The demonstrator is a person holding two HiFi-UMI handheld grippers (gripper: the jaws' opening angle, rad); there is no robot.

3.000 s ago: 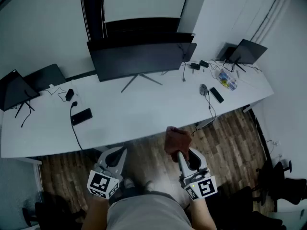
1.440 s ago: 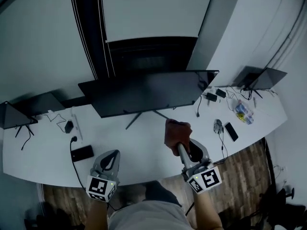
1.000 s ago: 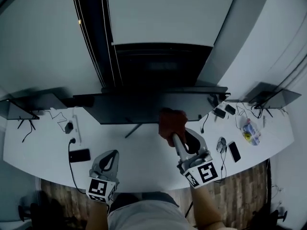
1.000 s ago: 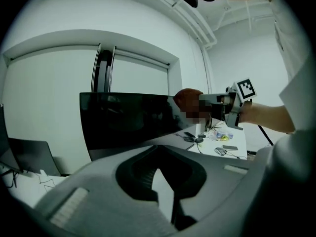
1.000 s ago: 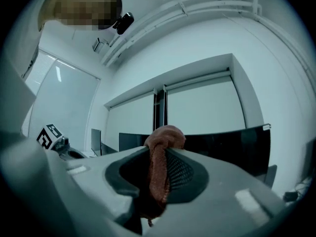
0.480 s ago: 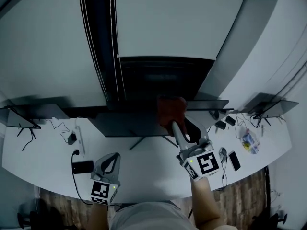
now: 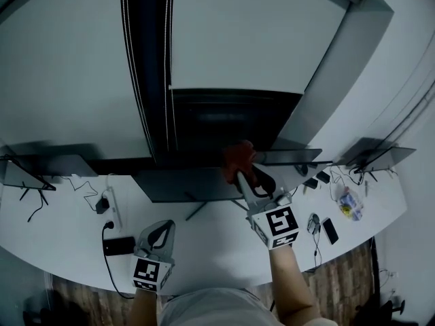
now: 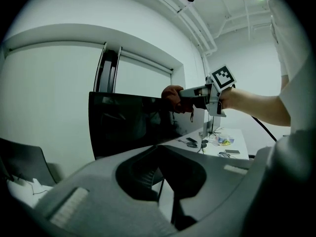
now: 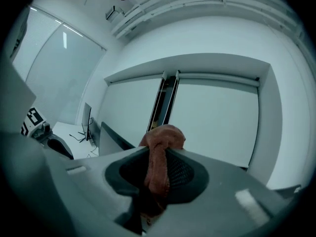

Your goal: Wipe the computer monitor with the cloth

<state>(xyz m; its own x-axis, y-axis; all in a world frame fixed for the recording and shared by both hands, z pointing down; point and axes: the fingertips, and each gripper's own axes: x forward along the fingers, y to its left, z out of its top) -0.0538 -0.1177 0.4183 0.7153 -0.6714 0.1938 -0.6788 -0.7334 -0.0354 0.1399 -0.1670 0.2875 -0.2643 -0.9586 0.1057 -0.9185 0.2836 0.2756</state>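
A wide dark monitor [image 7: 183, 184] stands on the white desk [image 7: 61, 233], seen from above in the head view. A reddish-brown cloth [image 7: 238, 156] is bunched at the monitor's top edge, right of centre, with my right gripper [image 7: 242, 174] shut on it. In the right gripper view the cloth [image 9: 160, 139] hangs down between the jaws of that gripper [image 9: 158, 154]. The left gripper view shows the monitor screen [image 8: 128, 127] and the cloth [image 8: 172, 98] against its upper right part. My left gripper [image 7: 164, 225] hangs low over the desk, shut and holding nothing [image 8: 160, 149].
A black phone [image 7: 119, 244], a power strip [image 7: 111, 204] and cables lie at the desk's left. A mouse [image 7: 313, 222], a second phone [image 7: 329, 230] and a bottle [image 7: 346, 202] lie at the right. Smaller screens [image 7: 372, 156] stand at both ends. A wall rises behind.
My right gripper has carried the cloth up from in front of the desk to the monitor's top edge. The view has closed in on the desk. The left gripper stays low.
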